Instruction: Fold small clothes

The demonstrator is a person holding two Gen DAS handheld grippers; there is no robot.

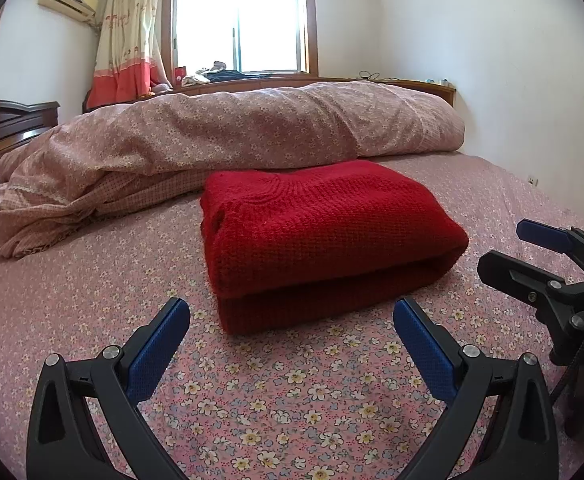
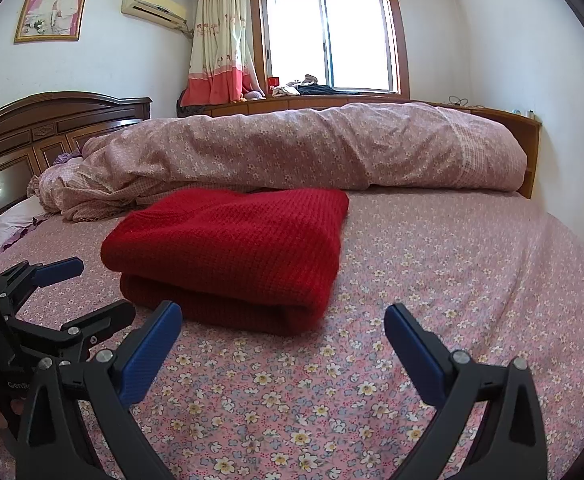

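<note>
A red knitted sweater [image 1: 323, 236] lies folded into a thick rectangle on the floral bed sheet [image 1: 272, 396]; it also shows in the right wrist view [image 2: 232, 248]. My left gripper [image 1: 292, 312] is open and empty, just short of the sweater's near folded edge. My right gripper [image 2: 283, 316] is open and empty, near the sweater's front right corner, not touching it. The right gripper also shows at the right edge of the left wrist view [image 1: 531, 248], and the left gripper at the left edge of the right wrist view [image 2: 76, 284].
A rolled pink floral duvet [image 1: 232, 136] lies across the bed right behind the sweater. A dark wooden headboard [image 2: 44, 128] stands at the left. A white wall [image 2: 551, 100] is at the right, and a window [image 2: 331, 40] with a cluttered ledge at the back.
</note>
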